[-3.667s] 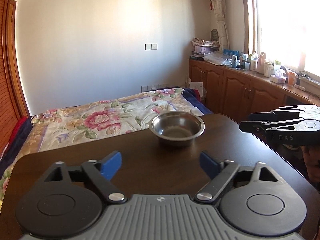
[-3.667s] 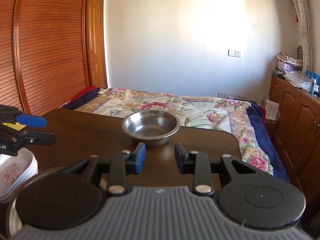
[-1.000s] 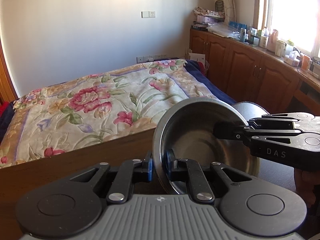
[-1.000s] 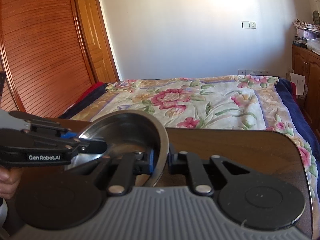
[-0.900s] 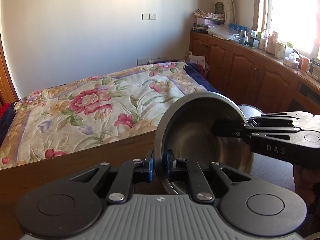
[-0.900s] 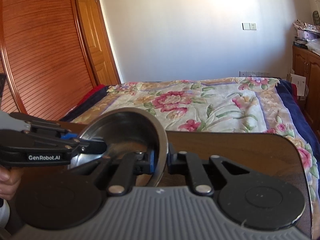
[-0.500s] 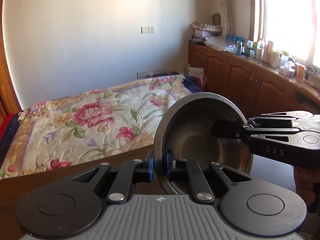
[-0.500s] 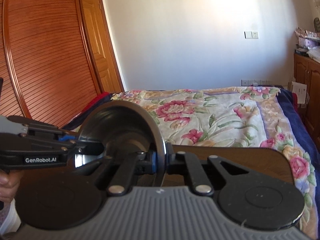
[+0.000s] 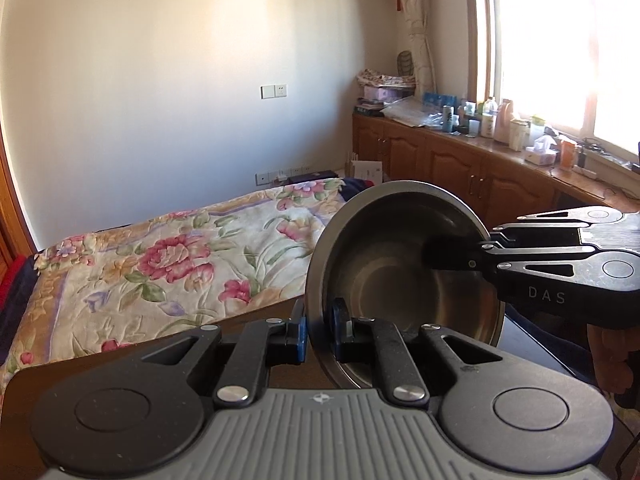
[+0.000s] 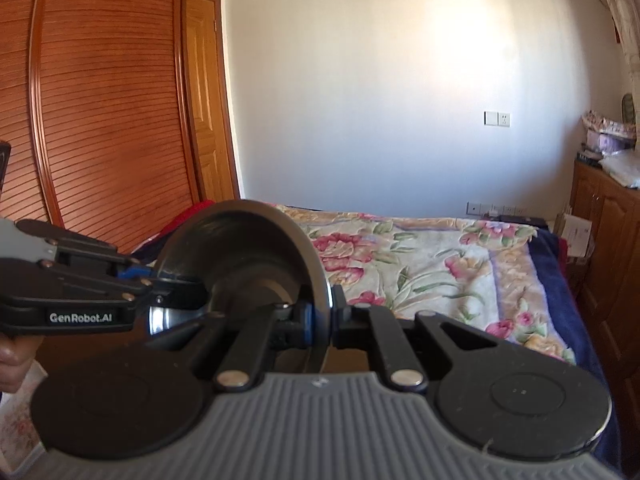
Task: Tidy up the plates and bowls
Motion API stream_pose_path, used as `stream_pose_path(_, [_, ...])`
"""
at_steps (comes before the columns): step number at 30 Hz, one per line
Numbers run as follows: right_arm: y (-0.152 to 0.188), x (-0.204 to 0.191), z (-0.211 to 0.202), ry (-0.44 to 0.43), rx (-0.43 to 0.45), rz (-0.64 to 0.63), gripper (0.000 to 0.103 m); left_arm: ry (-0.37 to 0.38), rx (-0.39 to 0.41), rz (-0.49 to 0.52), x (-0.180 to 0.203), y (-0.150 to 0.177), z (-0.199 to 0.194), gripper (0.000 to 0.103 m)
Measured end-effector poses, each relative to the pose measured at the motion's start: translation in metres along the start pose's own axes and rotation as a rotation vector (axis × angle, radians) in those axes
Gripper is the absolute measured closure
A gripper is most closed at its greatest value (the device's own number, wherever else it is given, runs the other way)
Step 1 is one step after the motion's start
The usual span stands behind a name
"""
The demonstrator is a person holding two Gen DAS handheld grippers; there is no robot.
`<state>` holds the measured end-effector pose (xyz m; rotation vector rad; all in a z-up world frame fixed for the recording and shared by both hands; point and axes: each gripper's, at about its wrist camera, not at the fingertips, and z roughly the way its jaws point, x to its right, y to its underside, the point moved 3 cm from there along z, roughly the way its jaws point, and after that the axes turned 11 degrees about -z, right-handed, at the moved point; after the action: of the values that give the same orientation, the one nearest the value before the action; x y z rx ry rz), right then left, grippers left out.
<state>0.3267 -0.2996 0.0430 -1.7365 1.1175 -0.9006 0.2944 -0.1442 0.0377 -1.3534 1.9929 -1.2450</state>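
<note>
The stainless steel bowl (image 9: 400,280) is held clear of the dark table (image 9: 120,364), its rim clamped on opposite sides by the left gripper (image 9: 318,330) and right gripper (image 10: 322,322). It has not yet been placed; stacking remains.

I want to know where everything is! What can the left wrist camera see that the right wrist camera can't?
Only the left wrist view shows the sunny window and the cluttered cabinet counter. Only the right wrist view shows the wooden slatted door. Both show the metal bowl, tipped on its side and pinched at its rim by the left tool and right tool, plus the flowery bed.
</note>
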Motion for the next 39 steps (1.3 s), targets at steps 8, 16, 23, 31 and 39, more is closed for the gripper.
stream_pose_path(8, [0.002,-0.017,-0.028,0.022,0.004,-0.036,0.093,0.017,0.007,0.005,0.003,0.020,-0.029,0.090])
stream_pose_path(16, [0.011,-0.035,-0.045,0.027,-0.014,-0.056,0.093,0.035,0.003,0.003,0.004,0.042,-0.049,0.090])
stream_pose_path(23, [0.020,-0.047,-0.054,0.028,-0.034,-0.068,0.093,0.045,-0.015,-0.006,0.001,0.062,-0.059,0.090])
stream_pose_path(31, [0.037,-0.061,-0.059,0.018,-0.067,-0.074,0.093,0.053,-0.053,-0.014,0.001,0.087,-0.062,0.090])
stream_pose_path(39, [0.055,-0.066,-0.061,0.007,-0.102,-0.054,0.093,0.060,-0.088,-0.005,0.003,0.104,-0.058,0.090])
